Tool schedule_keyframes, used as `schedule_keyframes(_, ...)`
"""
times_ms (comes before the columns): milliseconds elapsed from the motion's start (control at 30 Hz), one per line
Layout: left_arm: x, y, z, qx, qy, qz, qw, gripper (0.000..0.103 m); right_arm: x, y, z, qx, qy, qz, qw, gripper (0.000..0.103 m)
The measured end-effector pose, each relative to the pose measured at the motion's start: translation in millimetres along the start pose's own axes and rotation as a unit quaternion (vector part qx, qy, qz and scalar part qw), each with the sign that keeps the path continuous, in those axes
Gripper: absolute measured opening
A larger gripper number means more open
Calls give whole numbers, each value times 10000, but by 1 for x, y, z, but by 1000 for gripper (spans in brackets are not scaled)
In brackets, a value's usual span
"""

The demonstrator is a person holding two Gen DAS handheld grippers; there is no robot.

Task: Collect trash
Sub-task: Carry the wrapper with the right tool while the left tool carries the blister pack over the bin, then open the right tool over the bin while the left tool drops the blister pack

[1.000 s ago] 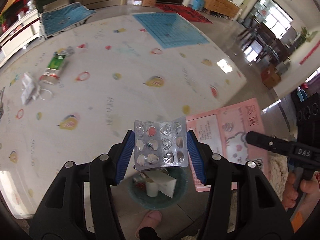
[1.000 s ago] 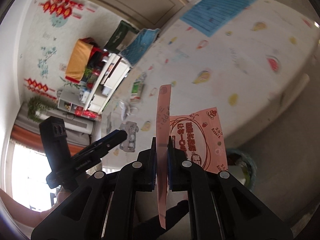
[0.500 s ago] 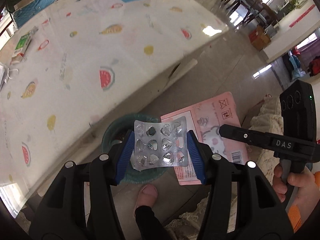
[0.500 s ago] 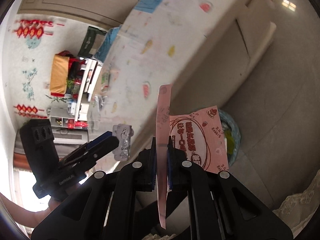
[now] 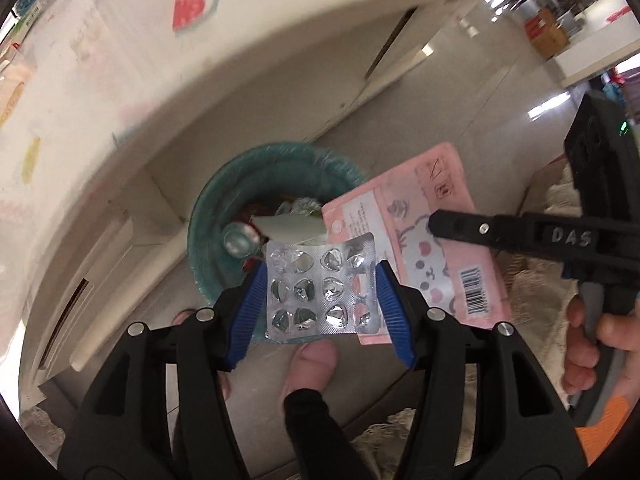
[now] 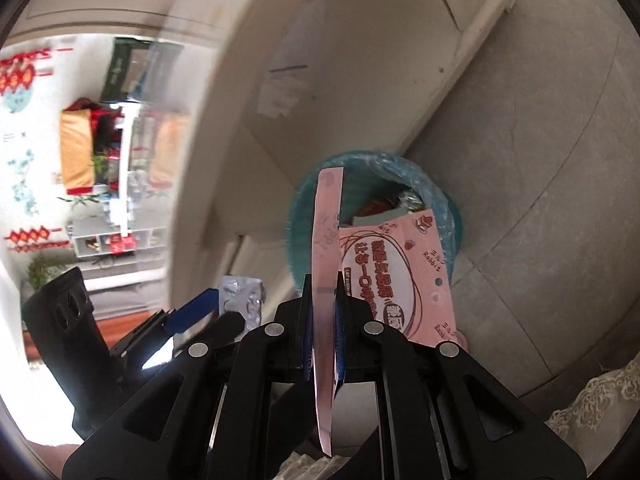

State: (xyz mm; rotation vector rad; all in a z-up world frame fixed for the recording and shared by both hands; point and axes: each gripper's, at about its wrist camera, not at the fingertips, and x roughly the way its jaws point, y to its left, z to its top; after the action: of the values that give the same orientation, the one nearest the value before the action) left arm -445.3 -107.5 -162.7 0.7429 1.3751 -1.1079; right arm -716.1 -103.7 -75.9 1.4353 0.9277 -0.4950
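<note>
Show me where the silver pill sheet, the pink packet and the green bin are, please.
pill sheet [image 5: 322,286], left wrist view, middle of its foil face.
pink packet [image 5: 460,280], left wrist view, printed back beside the barcode.
green bin [image 5: 208,216], left wrist view, left inner wall.

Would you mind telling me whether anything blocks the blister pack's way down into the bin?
Nothing visible does. The blister pack, clamped in the left gripper, hangs over the open teal bin; the pink packet sits to the right.

Both grippers moved off table edge; blister pack [image 5: 322,286] and pink wrapper [image 6: 394,276] now over teal bin [image 5: 212,216].
</note>
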Motion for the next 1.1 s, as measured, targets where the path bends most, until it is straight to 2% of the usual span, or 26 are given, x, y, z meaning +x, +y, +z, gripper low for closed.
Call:
schedule_keyframes(200,24,4,-1,-132,122,176,9997,57,34,-6,12,23,299,-192,9994,12)
schedule_keyframes(300,34,9,-2,-233,184,208,9993,68,47,-12,18,110,446,-353,9983,14)
schedule_keyframes(333,38,11,-1,-283,201,269,9990,77,49,-13,18,143,494,-373,9980,21)
schedule_keyframes(367,40,12,-1,-323,214,312,9988,78,51,-13,20,158,550,-447,9974,27)
schedule_keyframes(400,42,14,0,-353,243,285,9987,78,51,-14,20,161,556,-527,9969,40)
schedule_keyframes(500,46,13,2,-315,416,275,9983,80,43,-17,21,164,508,-543,9971,40)
schedule_keyframes(767,32,17,5,-354,329,96,9988,82,20,-12,32,136,292,-518,9981,40)
schedule_keyframes(1100,19,21,6,-463,209,-52,9987,85,10,6,36,34,186,-476,9987,40)
